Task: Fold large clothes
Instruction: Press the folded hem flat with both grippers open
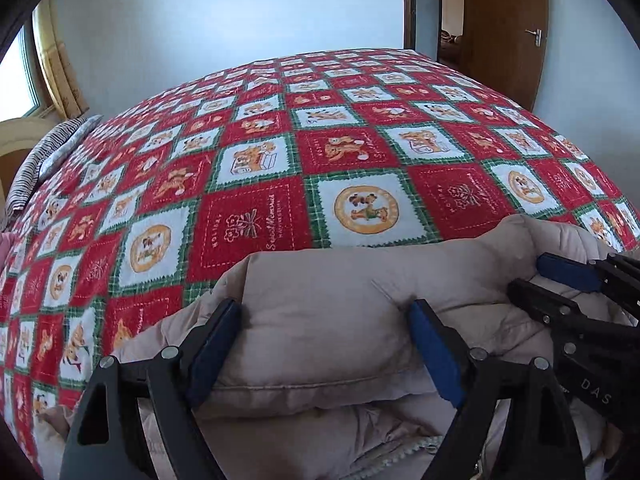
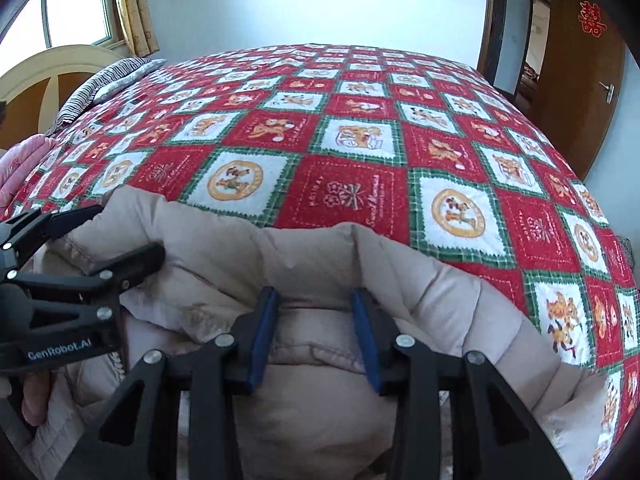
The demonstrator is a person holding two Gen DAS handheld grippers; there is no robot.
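A beige puffer coat (image 1: 332, 280) lies bunched on the near side of the bed, its padded edge toward the middle of the quilt. My left gripper (image 1: 325, 308) stands wide open, and its blue pads (image 1: 212, 344) straddle a thick fold of the coat. In the right wrist view the left gripper (image 2: 130, 232) sits at the coat's left edge. My right gripper (image 2: 316, 294) is shut on a pinched ridge of the coat (image 2: 420, 292). The right gripper (image 1: 530, 274) also shows at the right of the left wrist view.
A red, white and green patchwork quilt (image 1: 280, 152) covers the whole bed. A striped pillow (image 2: 104, 80) and a pink cloth (image 2: 16, 168) lie at the left by the curved headboard (image 2: 52, 76). A wooden door (image 2: 576, 92) stands at the far right and a window (image 2: 60, 8) at the far left.
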